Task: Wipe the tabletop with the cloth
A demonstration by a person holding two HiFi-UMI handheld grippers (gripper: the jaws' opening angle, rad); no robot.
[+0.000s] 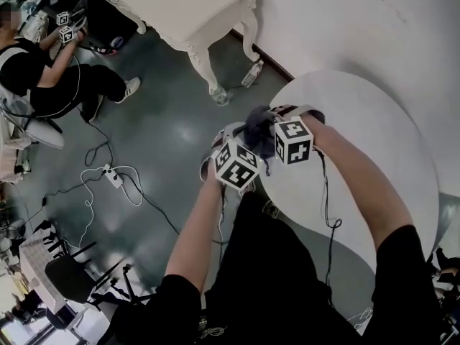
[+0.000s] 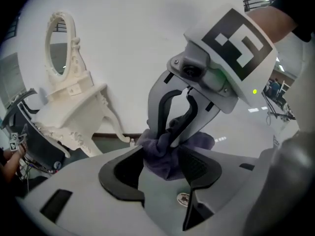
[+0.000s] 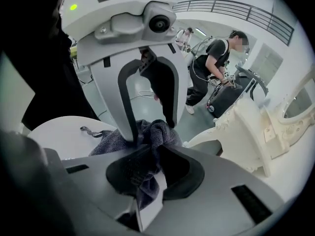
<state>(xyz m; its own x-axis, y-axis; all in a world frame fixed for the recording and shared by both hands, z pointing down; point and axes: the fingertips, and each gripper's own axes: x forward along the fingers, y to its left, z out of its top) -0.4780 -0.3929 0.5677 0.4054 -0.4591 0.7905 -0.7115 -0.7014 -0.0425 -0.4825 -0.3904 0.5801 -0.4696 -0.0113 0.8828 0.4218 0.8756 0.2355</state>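
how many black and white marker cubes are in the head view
4. One cube on the left gripper, one on the right gripper, both at the dark purple cloth; two at top left, held by another person. More may be hidden.

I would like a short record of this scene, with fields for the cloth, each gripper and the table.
cloth: dark, bunched up, between the two grippers
left gripper: jaws apart, cloth between them, not pressed
right gripper: shut on the cloth
table: white, round; both grippers are over its edge
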